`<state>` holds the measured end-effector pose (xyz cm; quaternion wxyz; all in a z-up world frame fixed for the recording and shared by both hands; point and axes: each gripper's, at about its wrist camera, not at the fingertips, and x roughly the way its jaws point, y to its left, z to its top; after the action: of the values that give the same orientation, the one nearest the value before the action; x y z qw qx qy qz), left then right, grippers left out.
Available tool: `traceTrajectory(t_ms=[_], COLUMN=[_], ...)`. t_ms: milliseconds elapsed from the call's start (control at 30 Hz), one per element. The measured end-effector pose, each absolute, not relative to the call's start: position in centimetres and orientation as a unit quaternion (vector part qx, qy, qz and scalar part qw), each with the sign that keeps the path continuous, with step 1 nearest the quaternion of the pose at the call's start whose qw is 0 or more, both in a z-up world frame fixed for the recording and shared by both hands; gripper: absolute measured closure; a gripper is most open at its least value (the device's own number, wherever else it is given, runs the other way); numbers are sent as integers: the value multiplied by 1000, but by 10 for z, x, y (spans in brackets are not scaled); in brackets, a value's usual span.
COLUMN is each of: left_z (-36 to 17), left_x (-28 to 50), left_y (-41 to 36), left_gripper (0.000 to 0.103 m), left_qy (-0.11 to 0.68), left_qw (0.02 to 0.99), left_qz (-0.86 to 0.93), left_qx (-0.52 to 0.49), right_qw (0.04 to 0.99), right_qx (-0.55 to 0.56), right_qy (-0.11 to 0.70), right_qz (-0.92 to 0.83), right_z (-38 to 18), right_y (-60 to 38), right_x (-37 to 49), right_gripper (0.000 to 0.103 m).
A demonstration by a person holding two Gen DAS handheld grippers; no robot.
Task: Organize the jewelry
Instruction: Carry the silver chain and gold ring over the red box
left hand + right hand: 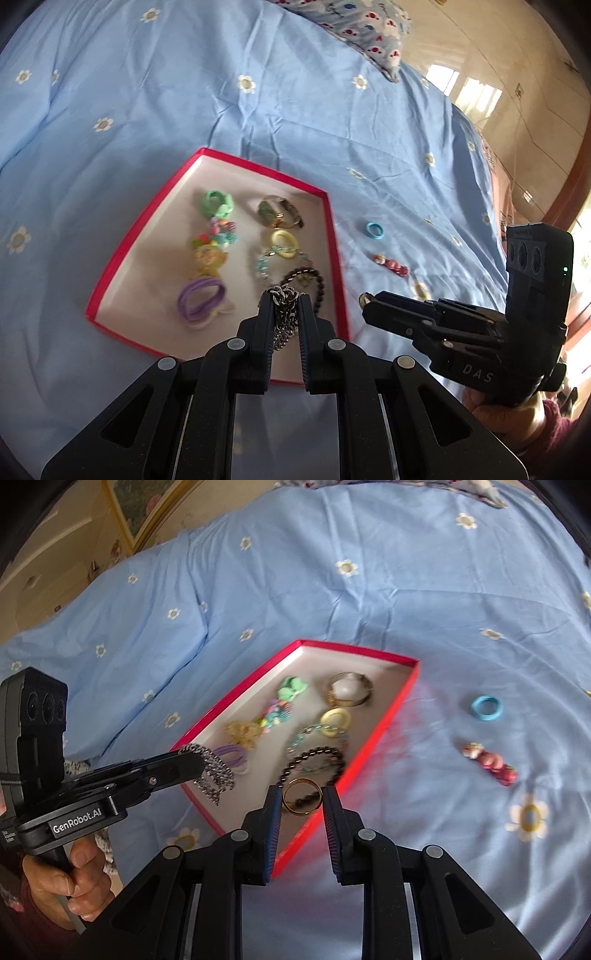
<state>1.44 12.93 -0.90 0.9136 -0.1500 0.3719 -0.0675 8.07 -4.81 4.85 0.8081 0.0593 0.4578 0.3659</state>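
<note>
Left wrist view: our left claw (pixel 282 295) is clenched on a silver chain (pixel 283 314) above the near edge of the red tray (pixel 155 195) on the bed (pixel 295 110).

Right wrist view: our right claw (pixel 301 794) grips a gold ring (pixel 302 796) over the tray's near corner. A blue ring (pixel 487 708) and pink clip (pixel 491 763) lie on the bed, outside the tray.

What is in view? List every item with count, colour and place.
Box: 1, red rim, white inside, on bed.
Hair ties: purple and white bunch, in box.
Bracelets: several, green, multicolour, turquoise, dark beads, in box.
Watch: 1, gold, in box.
Yellow ring: 1, in box.
Blue ring: 1, on sheet.
Pink clip: 1, on sheet.
Sheet: blue, flowered.
Chain: silver, in left gripper.
Gold ring: in right gripper.
</note>
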Motion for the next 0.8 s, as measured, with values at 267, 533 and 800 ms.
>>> traceTrajectory(t_ms=[267, 533, 800], left_z=[-26, -45, -58], left_x=[17, 24, 26], left_y=[147, 161, 165], left_gripper=[93, 93, 92], left_qy=[387, 407, 421], left_qw=[905, 896, 890], left_qz=[-53, -33, -22], left_qx=[-167, -175, -176], right_qw=[794, 792, 789], right_qx=[38, 11, -19], right_qy=[470, 485, 493], right_qz=[383, 370, 367], right_z=[37, 17, 7], right_y=[-15, 1, 14], right_x=[86, 100, 103], right_gripper=[80, 80, 80])
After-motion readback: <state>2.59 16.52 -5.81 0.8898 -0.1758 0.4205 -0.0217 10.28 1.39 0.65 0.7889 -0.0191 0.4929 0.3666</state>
